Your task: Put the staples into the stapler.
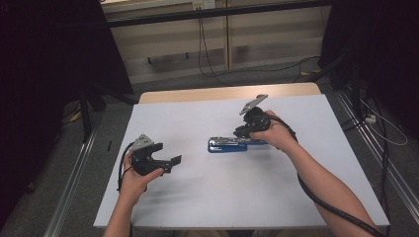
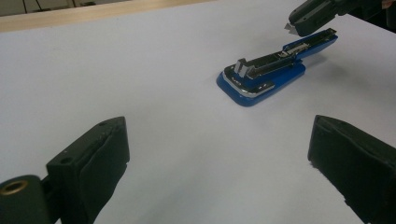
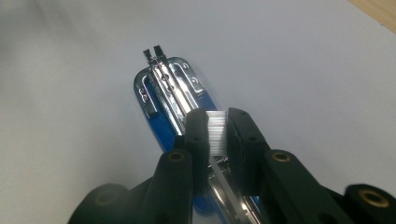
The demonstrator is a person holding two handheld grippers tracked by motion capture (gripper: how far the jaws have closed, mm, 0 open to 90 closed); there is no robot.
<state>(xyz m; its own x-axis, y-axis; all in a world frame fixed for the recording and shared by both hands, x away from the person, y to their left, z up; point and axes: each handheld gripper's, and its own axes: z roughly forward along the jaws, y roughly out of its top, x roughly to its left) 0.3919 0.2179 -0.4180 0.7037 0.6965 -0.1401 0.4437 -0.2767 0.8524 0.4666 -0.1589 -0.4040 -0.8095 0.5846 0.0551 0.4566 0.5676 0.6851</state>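
Observation:
A blue stapler (image 1: 225, 145) lies in the middle of the white table (image 1: 207, 197), its top swung open and its metal staple channel (image 3: 170, 88) bare. My right gripper (image 1: 244, 132) hangs over the stapler's rear half, shut on a short silvery strip of staples (image 3: 216, 132) just above the channel. In the left gripper view the stapler (image 2: 261, 77) lies ahead to the right, with the right gripper (image 2: 292, 28) and a silver tip at its jaws above it. My left gripper (image 1: 170, 162) is held left of the stapler, open, nothing between its pads (image 2: 100, 158).
The table's wooden far edge (image 1: 227, 92) shows behind the white sheet. Dark curtains and stands flank both sides, and cables run over the floor behind. A black cable (image 1: 321, 197) trails along the person's right forearm.

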